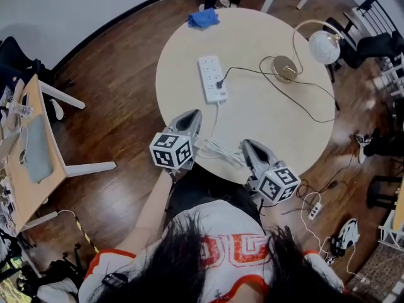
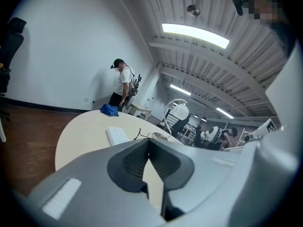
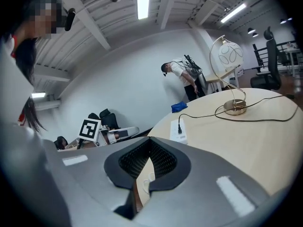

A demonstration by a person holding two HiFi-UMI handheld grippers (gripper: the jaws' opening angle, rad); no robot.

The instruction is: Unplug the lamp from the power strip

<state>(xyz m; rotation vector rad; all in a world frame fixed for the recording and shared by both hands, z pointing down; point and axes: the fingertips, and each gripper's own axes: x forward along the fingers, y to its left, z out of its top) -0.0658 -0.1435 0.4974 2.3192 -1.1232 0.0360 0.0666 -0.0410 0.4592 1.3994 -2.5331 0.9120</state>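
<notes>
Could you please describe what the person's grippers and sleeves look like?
The left hand-held gripper and right hand-held gripper are grey tapered shells with dark ribbed pads, each bearing a white cube of black square markers. The sleeve is white, orange-trimmed.

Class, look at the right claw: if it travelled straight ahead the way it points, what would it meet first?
The right claw would probably reach the white power strip first, though it sits slightly right of the line and depth is unclear.

Cream table (image 1: pixel 265 125), white power strip (image 1: pixel 211 77), black lamp cord (image 1: pixel 252 71), blue cloth (image 1: pixel 203 18), gold lamp base (image 1: pixel 285 68)
</notes>
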